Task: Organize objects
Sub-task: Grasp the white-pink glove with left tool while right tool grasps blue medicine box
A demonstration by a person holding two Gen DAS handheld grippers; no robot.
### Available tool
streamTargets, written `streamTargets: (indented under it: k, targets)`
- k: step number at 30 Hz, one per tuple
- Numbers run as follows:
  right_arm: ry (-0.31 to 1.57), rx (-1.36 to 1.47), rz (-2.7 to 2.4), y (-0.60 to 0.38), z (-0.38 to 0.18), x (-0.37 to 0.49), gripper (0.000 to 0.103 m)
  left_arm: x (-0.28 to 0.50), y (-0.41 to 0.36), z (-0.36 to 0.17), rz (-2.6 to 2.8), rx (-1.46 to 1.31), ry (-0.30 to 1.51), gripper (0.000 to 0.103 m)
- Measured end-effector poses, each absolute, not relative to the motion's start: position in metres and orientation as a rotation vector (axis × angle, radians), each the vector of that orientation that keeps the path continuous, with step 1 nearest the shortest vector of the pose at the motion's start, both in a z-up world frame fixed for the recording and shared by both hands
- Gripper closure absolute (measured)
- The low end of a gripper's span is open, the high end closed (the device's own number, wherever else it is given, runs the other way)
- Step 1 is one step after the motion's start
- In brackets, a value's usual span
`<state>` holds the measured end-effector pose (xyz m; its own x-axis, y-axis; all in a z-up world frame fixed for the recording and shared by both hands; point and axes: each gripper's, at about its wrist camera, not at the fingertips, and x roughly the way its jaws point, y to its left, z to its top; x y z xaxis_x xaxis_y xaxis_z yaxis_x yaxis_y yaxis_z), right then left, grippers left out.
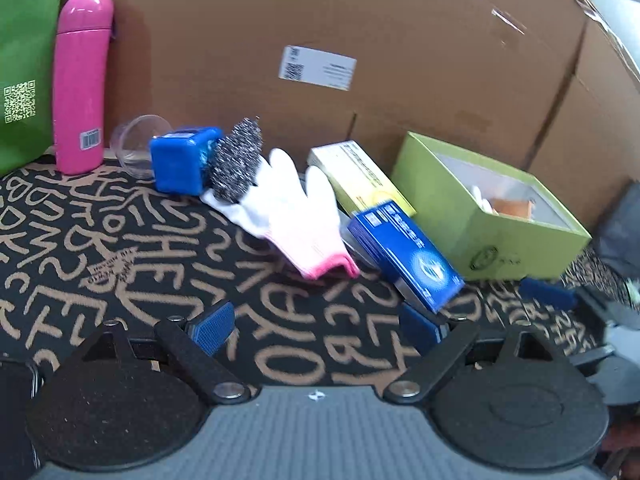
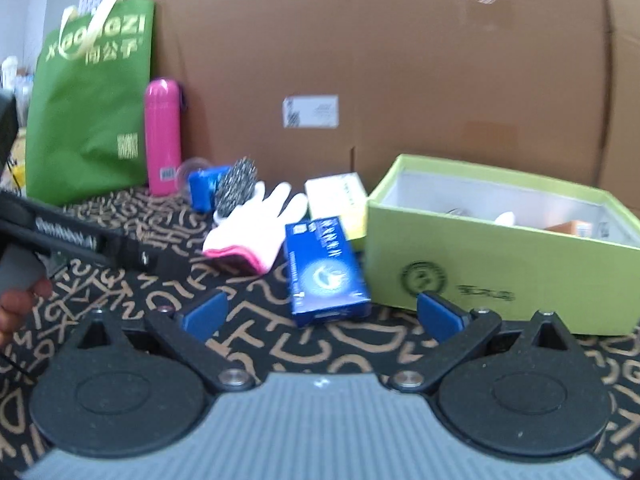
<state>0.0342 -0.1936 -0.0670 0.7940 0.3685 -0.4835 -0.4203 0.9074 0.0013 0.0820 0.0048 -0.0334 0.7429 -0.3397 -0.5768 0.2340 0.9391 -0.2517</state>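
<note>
On the black cloth with tan letters (image 1: 120, 248) lies a white glove with a pink cuff (image 1: 288, 208) (image 2: 256, 220). To its right a dark blue carton (image 1: 404, 256) (image 2: 324, 268) leans against a pale yellow carton (image 1: 356, 176) (image 2: 336, 196). A steel scourer (image 1: 236, 160) (image 2: 236, 186) rests on the glove's fingers, beside a blue tub (image 1: 182, 160) (image 2: 202, 188). The open green box (image 1: 500, 236) (image 2: 500, 276) at the right holds a few small items. My left gripper (image 1: 316, 316) is open and empty, short of the glove. My right gripper (image 2: 322, 308) is open and empty just before the blue carton.
A pink bottle (image 1: 80, 84) (image 2: 162, 136) and a clear cup (image 1: 134, 140) stand at the back left by a green bag (image 2: 88, 120). A large cardboard box (image 1: 360, 40) walls off the back. A person's hand (image 2: 16, 312) shows at the left edge of the right wrist view.
</note>
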Motion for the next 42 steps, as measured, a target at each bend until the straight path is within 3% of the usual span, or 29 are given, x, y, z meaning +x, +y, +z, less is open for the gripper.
streamTargets:
  k: [5, 8, 10, 11, 13, 14, 15, 16, 20, 28, 29, 30, 32, 39, 40, 41, 42]
  targets:
    - [0.566, -0.149, 0.41, -0.175, -0.081, 0.071, 0.004, 0.109, 0.002, -0.035, -0.297, -0.155, 0.65, 0.011]
    - [0.615, -0.159, 0.388, -0.17, -0.09, 0.089, 0.011, 0.128, -0.005, -0.038, -0.301, -0.152, 0.655, 0.011]
    - [0.652, -0.138, 0.388, -0.172, -0.092, 0.092, 0.042, 0.14, -0.011, -0.04, -0.296, -0.136, 0.662, 0.011]
    - [0.646, -0.12, 0.386, -0.175, -0.091, 0.088, 0.045, 0.146, -0.014, -0.042, -0.291, -0.126, 0.666, 0.011]
    - [0.623, -0.128, 0.379, -0.179, -0.088, 0.073, 0.045, 0.156, -0.018, -0.046, -0.285, -0.108, 0.677, 0.013]
    - [0.61, -0.139, 0.373, -0.18, -0.085, 0.064, 0.046, 0.16, -0.018, -0.048, -0.287, -0.106, 0.683, 0.023]
    - [0.598, -0.141, 0.372, -0.184, -0.082, 0.055, 0.046, 0.164, -0.018, -0.05, -0.289, -0.108, 0.694, 0.04]
    - [0.589, -0.134, 0.375, -0.188, -0.079, 0.045, 0.046, 0.168, -0.017, -0.053, -0.297, -0.113, 0.714, 0.048]
    - [0.587, -0.143, 0.408, -0.199, -0.069, 0.009, 0.046, 0.158, -0.012, -0.051, -0.302, -0.082, 0.703, 0.056]
    - [0.663, -0.17, 0.526, -0.196, -0.071, -0.028, 0.046, 0.07, 0.022, -0.046, -0.407, 0.019, 0.729, 0.057]
    - [0.67, -0.168, 0.533, -0.195, -0.072, -0.03, 0.046, 0.06, 0.025, -0.046, -0.405, 0.028, 0.737, 0.054]
    - [0.678, -0.168, 0.545, -0.194, -0.074, -0.031, 0.045, 0.05, 0.028, -0.045, -0.401, 0.035, 0.742, 0.04]
    - [0.675, -0.165, 0.542, -0.192, -0.077, -0.031, 0.041, 0.037, 0.031, -0.043, -0.357, 0.054, 0.726, 0.022]
    - [0.663, -0.158, 0.542, -0.187, -0.079, -0.027, 0.037, 0.062, 0.008, -0.038, -0.359, 0.126, 0.659, 0.021]
    - [0.663, -0.154, 0.538, -0.187, -0.079, -0.027, 0.037, 0.068, 0.004, -0.04, -0.361, 0.136, 0.665, 0.022]
    - [0.662, -0.15, 0.535, -0.188, -0.079, -0.027, 0.037, 0.073, 0.002, -0.042, -0.364, 0.145, 0.677, 0.036]
    - [0.661, -0.148, 0.532, -0.188, -0.079, -0.027, 0.037, 0.077, 0.002, -0.044, -0.373, 0.143, 0.696, 0.057]
